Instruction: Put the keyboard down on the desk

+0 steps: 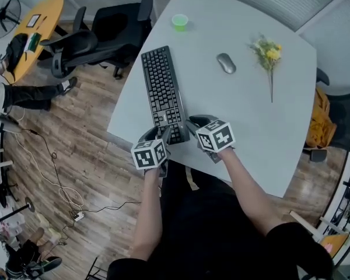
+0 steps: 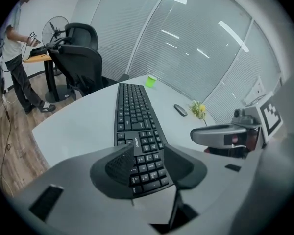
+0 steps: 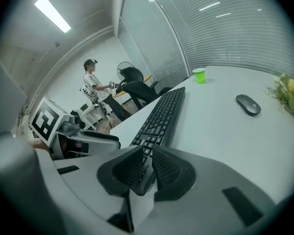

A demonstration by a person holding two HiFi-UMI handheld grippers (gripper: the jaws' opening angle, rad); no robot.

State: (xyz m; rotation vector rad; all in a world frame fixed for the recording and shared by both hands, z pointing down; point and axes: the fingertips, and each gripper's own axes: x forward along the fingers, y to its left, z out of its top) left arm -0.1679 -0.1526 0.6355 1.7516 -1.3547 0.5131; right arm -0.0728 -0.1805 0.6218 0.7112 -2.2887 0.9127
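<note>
Keyboard (image 1: 162, 92) lies on the white worktop (image 1: 233, 118), its long axis running near to far and the far end leaning slightly left. Both forearms reach forward side by side, angled down. The right hand-held gripper (image 3: 148, 148) clenches the keyboard's near end, while the left hand-held gripper (image 2: 148, 146) straddles it, jaws spread and released. There is one keyboard, one mouse (image 1: 226, 63), one green cup (image 1: 179, 21) and one flower sprig (image 1: 267, 51).
</note>
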